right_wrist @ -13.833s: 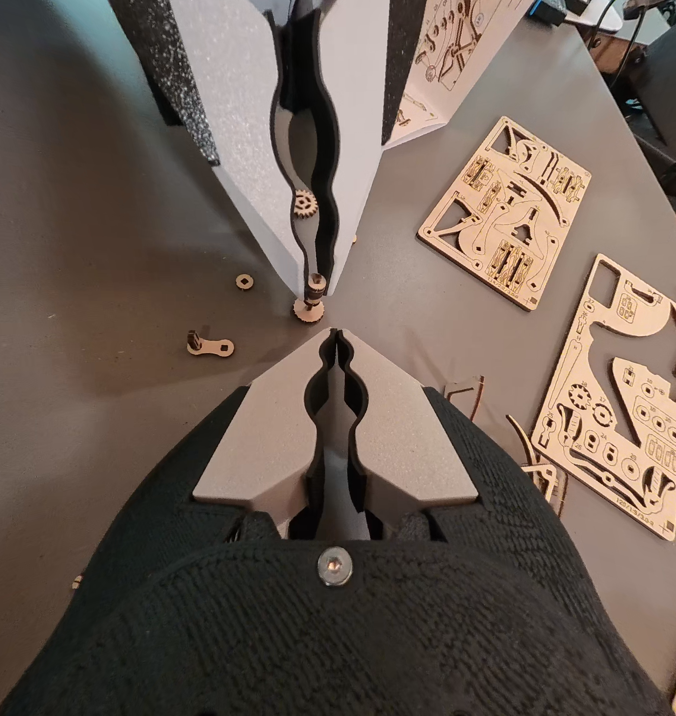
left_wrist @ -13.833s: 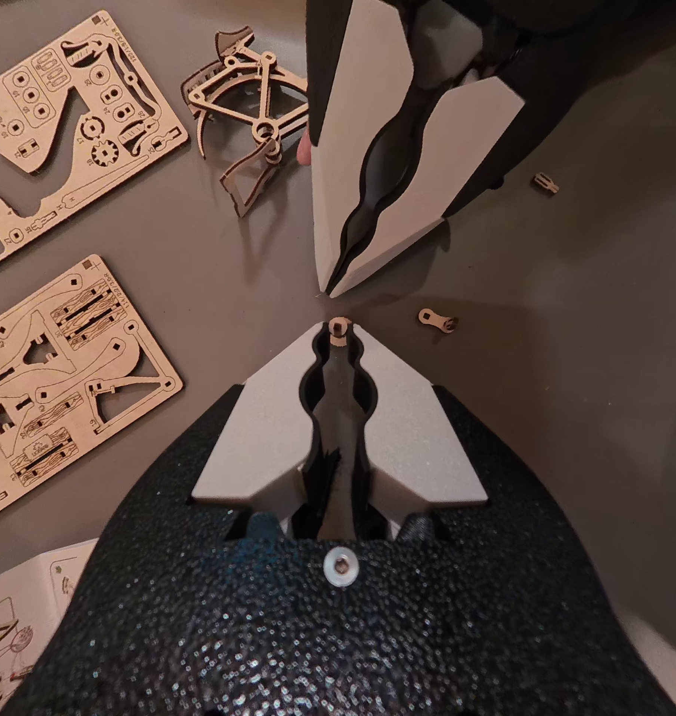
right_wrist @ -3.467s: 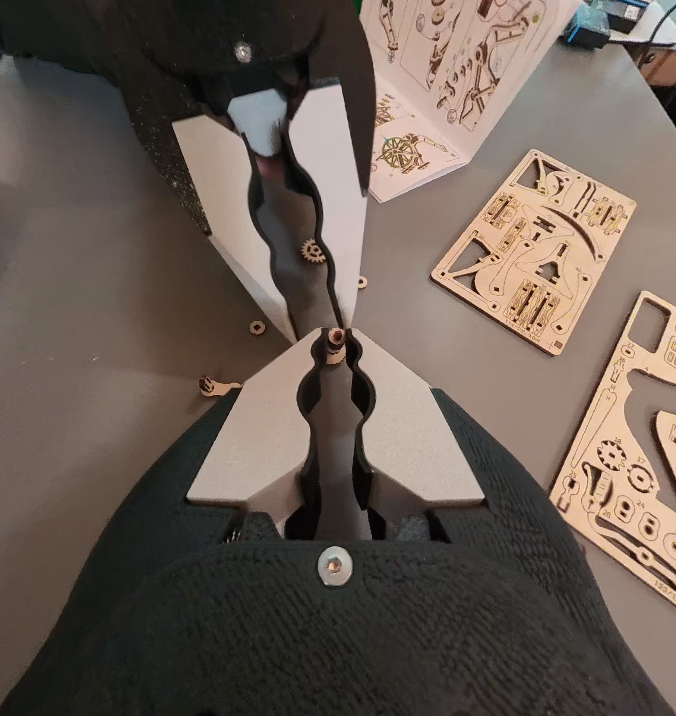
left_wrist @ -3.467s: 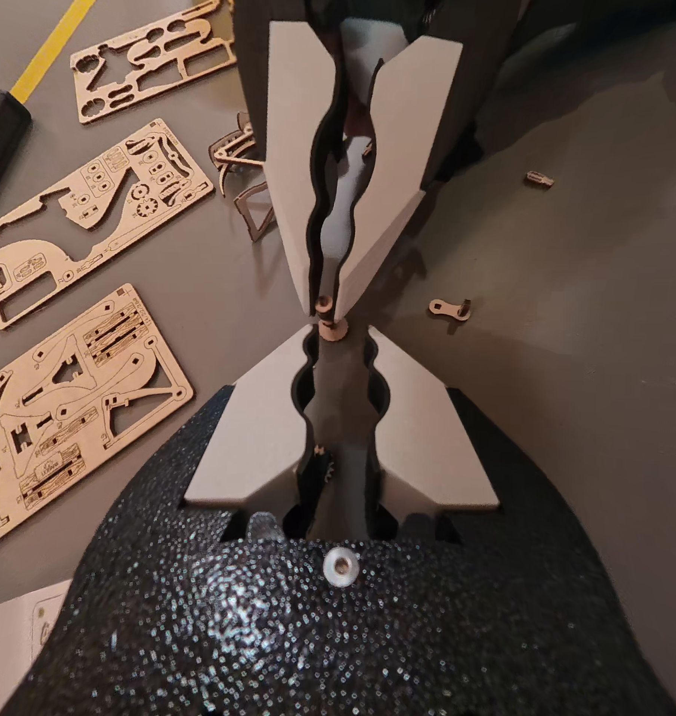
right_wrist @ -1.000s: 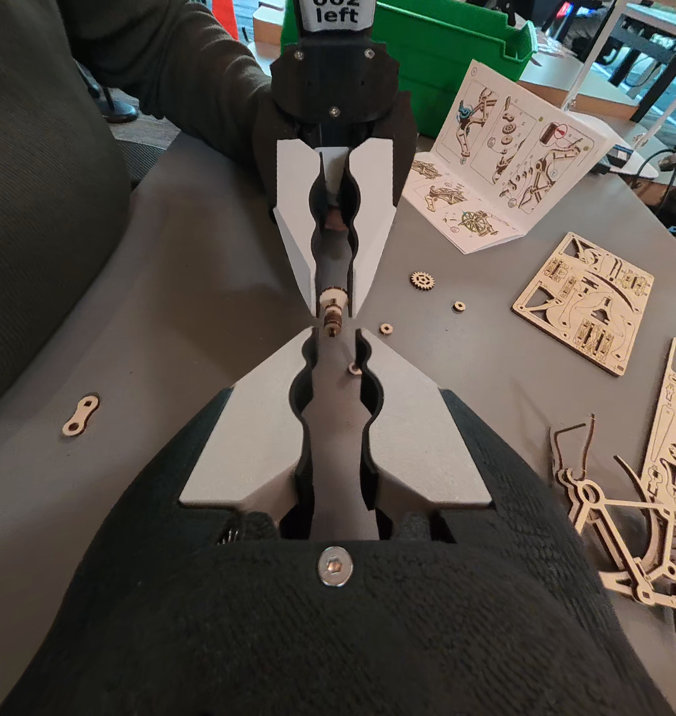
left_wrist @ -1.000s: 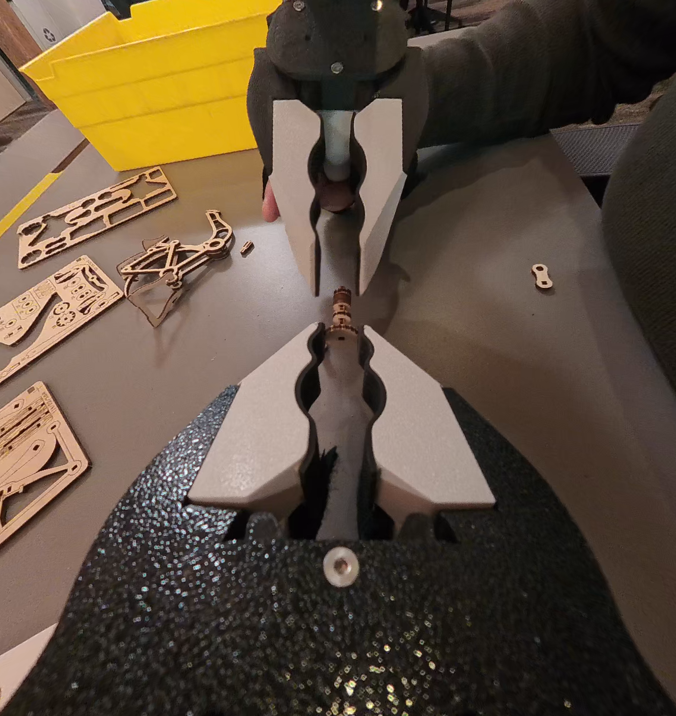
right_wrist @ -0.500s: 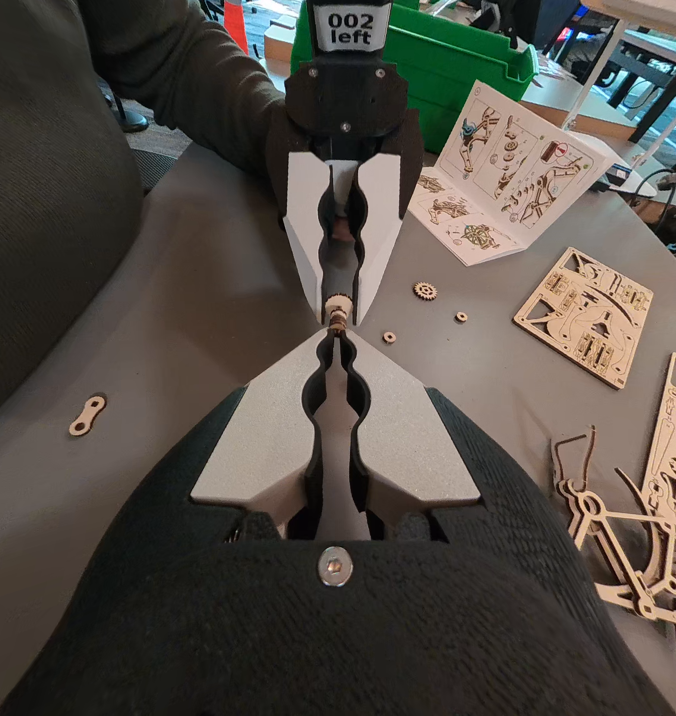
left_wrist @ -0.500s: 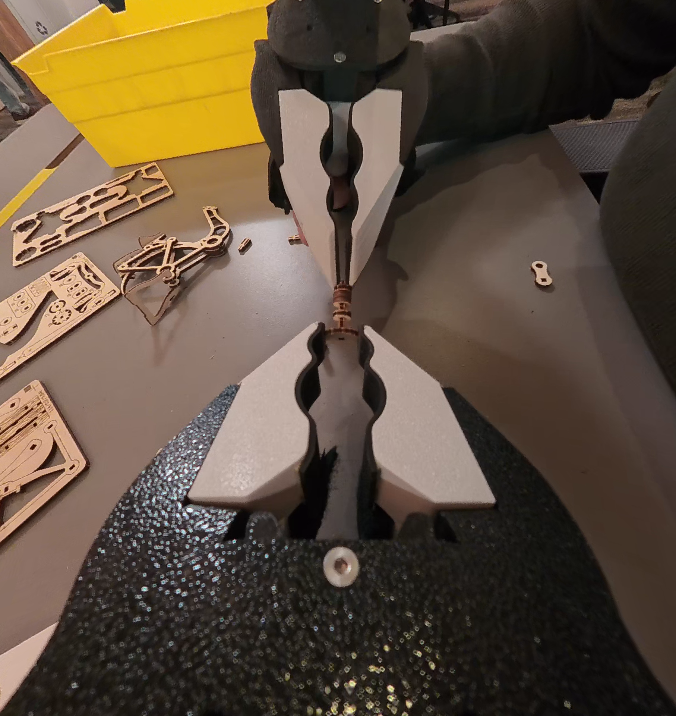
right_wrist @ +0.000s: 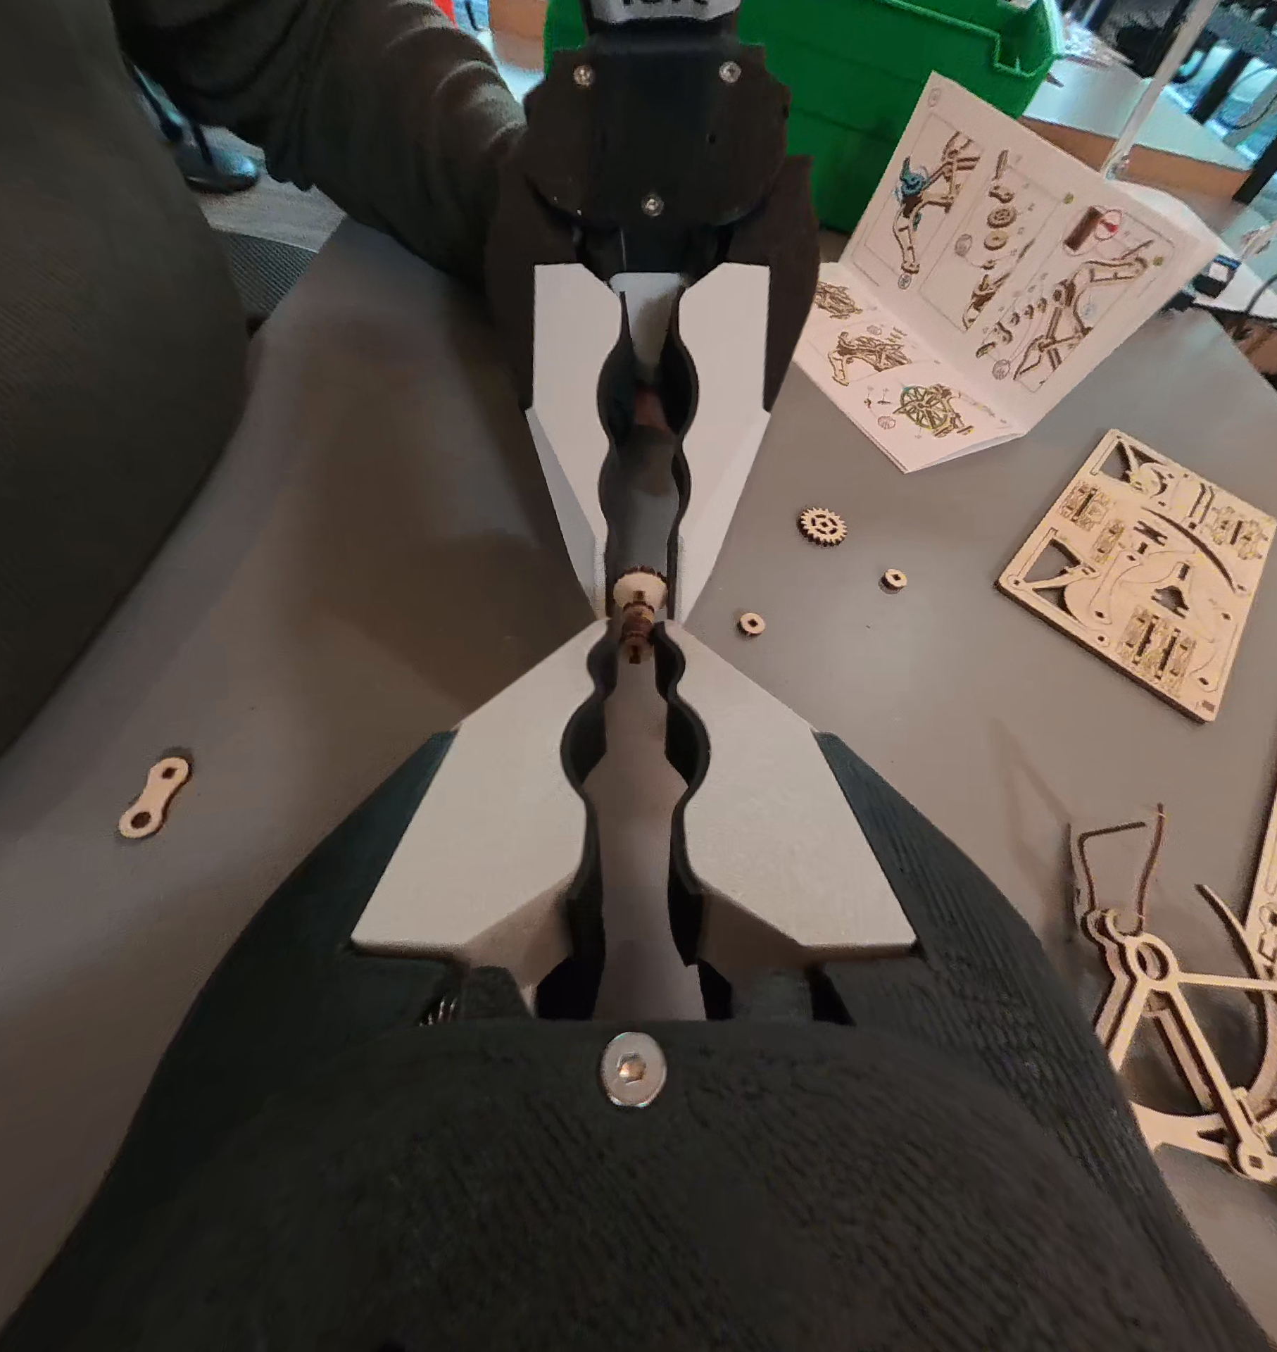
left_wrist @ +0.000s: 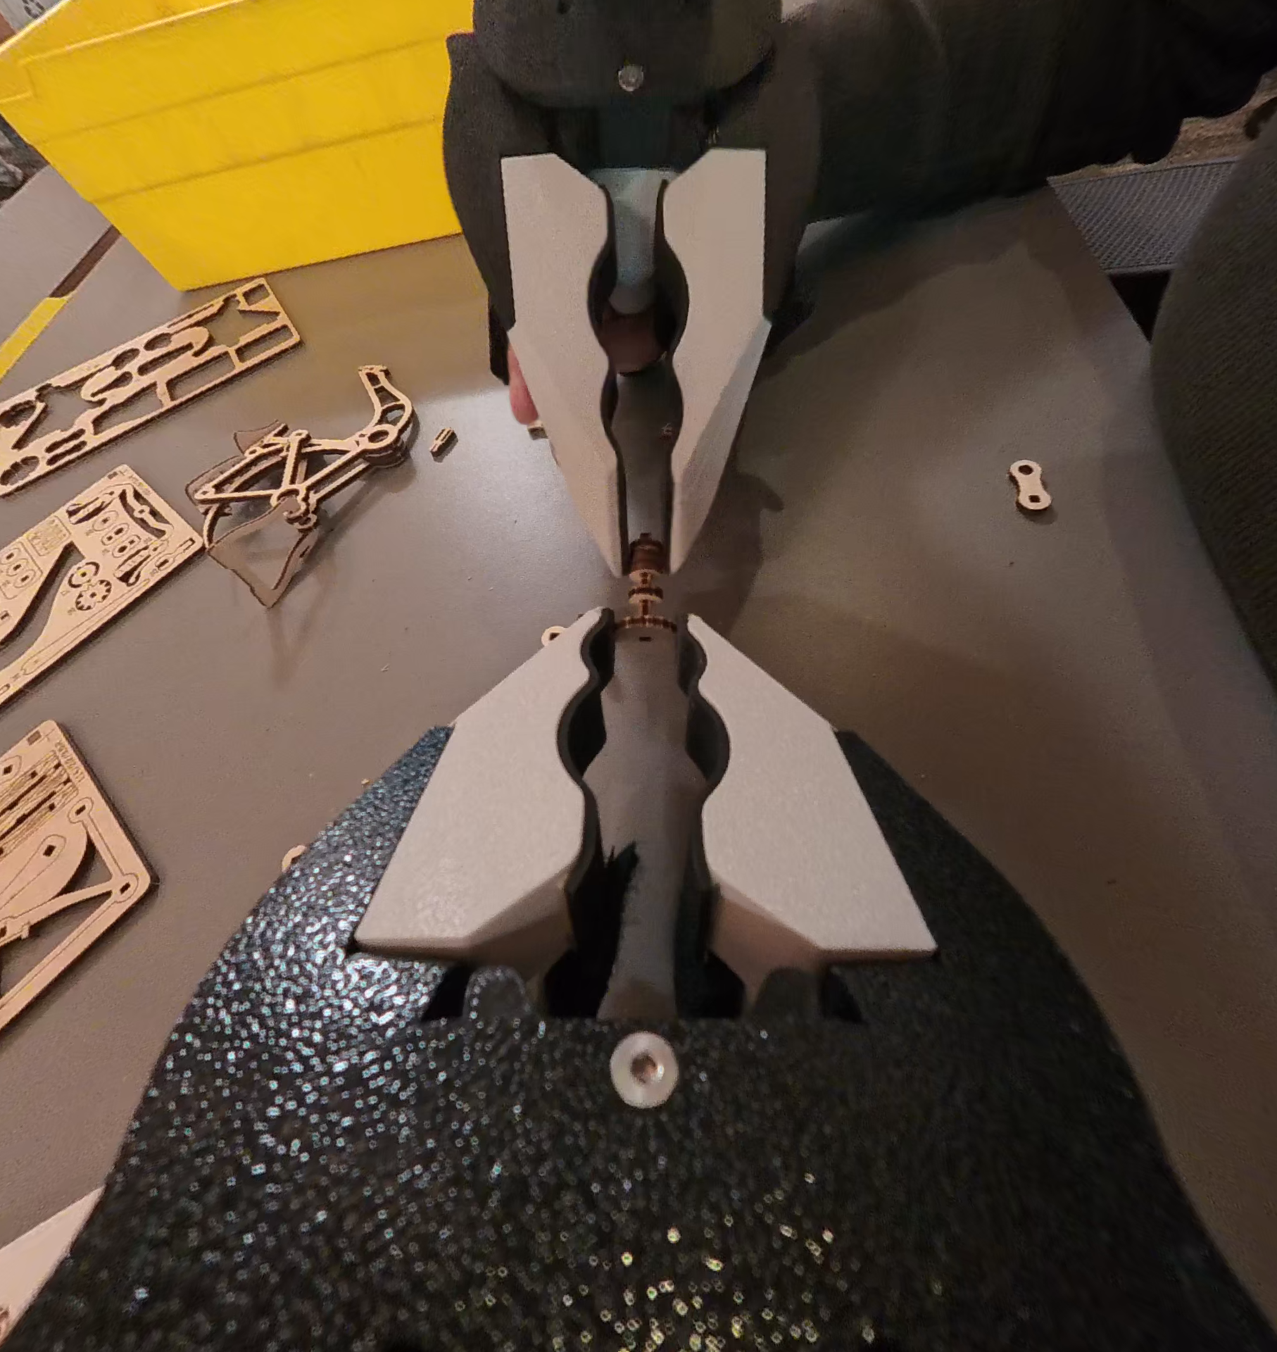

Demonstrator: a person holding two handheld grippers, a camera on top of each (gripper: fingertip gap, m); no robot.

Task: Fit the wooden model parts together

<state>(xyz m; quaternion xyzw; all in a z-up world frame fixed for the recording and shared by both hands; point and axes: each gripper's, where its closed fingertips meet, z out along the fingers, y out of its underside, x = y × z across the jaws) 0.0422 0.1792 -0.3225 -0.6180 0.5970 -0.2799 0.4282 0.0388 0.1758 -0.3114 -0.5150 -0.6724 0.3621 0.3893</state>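
We see our left gripper [left_wrist: 646,629] pinching the toothed end of the small wooden axle assembly [left_wrist: 644,596], which spans the short gap above the grey table [left_wrist: 877,658] straight to the tips of our right gripper [right_wrist: 637,635]. That right gripper is closed on the assembly's opposite end, so both tools face each other tip to tip. A loose wooden link [left_wrist: 1030,492] lies well off to the side.
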